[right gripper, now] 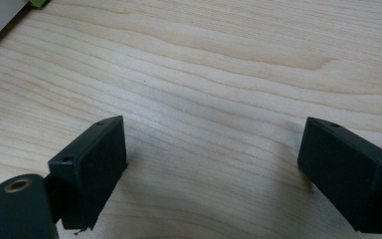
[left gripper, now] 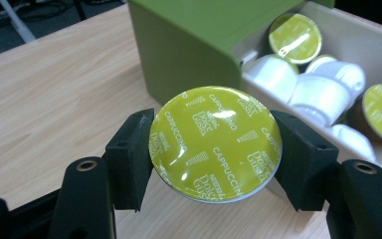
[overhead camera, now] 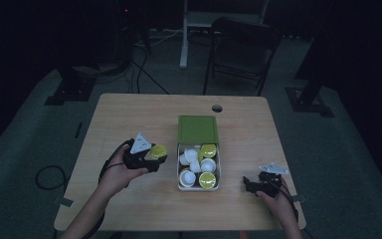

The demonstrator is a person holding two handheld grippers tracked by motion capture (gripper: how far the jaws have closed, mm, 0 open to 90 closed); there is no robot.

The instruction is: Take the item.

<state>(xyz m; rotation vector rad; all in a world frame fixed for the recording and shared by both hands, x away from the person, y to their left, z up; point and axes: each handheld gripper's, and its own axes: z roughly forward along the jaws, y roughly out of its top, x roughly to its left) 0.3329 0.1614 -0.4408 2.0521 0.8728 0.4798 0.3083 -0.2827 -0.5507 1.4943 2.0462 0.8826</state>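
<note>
The wooden table (overhead camera: 129,114) spans the middle of the high view. At its centre sits the green capsule box (overhead camera: 197,129), its white tray (overhead camera: 218,169) slid out toward the lower edge and stocked with white and lime-lidded pods. My left gripper (left gripper: 214,149) pinches a Dolce Gusto cappuccino capsule (left gripper: 215,143) just left of that box, jaws pressing on opposite sides of its rim. I judge it light, with a stiff plastic cup but slick, dentable foil, so the rim is the place to hold. My right gripper (right gripper: 214,164) rests spread and empty at the lower right.
</note>
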